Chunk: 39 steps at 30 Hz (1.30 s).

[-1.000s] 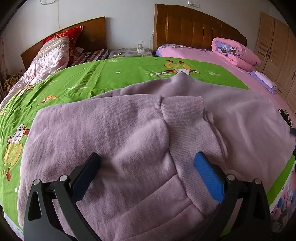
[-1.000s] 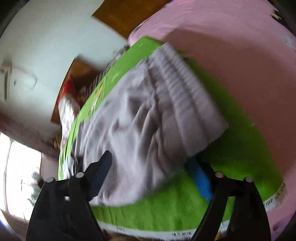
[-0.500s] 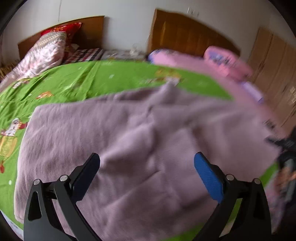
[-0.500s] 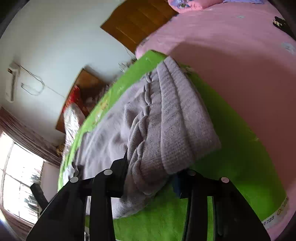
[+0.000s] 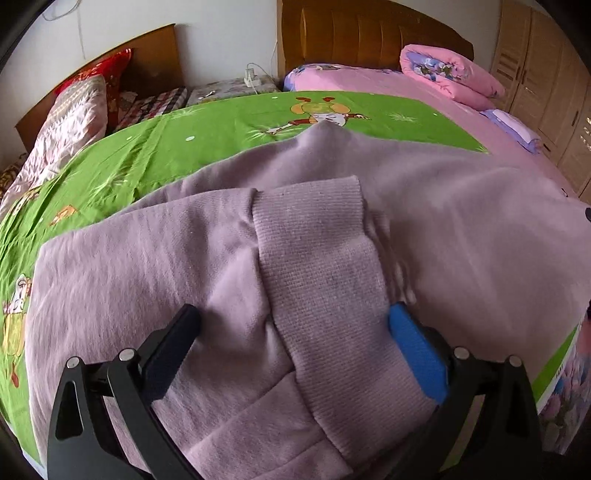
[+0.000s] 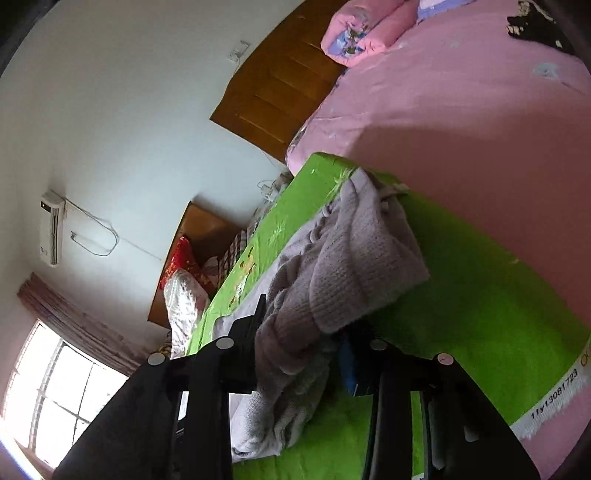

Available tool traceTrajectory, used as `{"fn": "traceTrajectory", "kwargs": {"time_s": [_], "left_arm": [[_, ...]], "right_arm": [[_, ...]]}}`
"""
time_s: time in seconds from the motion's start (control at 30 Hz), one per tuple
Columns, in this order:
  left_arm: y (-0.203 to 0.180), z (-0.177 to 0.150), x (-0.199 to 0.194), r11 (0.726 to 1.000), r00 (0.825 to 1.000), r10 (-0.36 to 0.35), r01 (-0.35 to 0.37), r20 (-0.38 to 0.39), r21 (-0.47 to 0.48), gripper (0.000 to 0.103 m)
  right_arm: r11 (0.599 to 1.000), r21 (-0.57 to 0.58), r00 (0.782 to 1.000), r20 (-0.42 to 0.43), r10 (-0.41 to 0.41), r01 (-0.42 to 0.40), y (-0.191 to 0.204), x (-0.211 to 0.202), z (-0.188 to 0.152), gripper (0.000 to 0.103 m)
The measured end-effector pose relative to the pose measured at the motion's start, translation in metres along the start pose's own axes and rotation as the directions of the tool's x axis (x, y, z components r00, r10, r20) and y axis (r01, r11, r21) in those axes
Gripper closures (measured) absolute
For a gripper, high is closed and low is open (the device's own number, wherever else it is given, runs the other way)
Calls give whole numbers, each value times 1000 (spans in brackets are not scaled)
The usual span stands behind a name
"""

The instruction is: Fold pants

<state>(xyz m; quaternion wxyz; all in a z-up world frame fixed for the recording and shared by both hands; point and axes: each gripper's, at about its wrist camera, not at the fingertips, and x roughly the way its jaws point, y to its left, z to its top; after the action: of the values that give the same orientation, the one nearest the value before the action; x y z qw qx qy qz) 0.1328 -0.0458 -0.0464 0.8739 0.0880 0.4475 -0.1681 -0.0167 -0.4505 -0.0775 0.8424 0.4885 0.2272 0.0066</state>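
Lilac knit pants lie spread on a green cartoon-print sheet. A ribbed band of the pants runs between my left gripper's fingers. My left gripper is open just above the cloth, its jaws wide apart on either side of the band. In the right wrist view my right gripper is shut on a bunched ribbed end of the pants and holds it just above the sheet.
A pink bed with a folded pink quilt lies beyond the sheet. Wooden headboards stand at the wall. Wardrobe doors are at the right. Red and patterned pillows lie at far left.
My right gripper has closed on the ribbed end of the pants and gathered it up. My left gripper stays open and has settled back over the ribbed band.
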Motion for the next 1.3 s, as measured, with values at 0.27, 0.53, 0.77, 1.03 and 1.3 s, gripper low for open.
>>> {"fn": "traceTrajectory", "kwargs": {"time_s": [0.27, 0.53, 0.77, 1.03, 1.3], "left_arm": [[48, -7, -58, 983, 986, -94, 114, 137, -147, 2], [169, -44, -136, 882, 945, -5, 158, 328, -443, 2], [208, -81, -121, 818, 956, -50, 205, 288, -538, 2], [199, -86, -103, 747, 909, -275, 406, 312, -526, 2], [145, -39, -49, 679, 809, -569, 565, 151, -469, 2]], "right_arm": [[966, -249, 997, 48, -62, 72, 87, 11, 6, 67], [621, -784, 1000, 6, 0, 4, 284, 72, -97, 67], [95, -977, 952, -209, -225, -192, 303, 155, -305, 70], [154, -963, 962, -240, -130, -219, 279, 145, -299, 71], [49, -989, 984, -145, -102, -140, 274, 132, -326, 71]]}}
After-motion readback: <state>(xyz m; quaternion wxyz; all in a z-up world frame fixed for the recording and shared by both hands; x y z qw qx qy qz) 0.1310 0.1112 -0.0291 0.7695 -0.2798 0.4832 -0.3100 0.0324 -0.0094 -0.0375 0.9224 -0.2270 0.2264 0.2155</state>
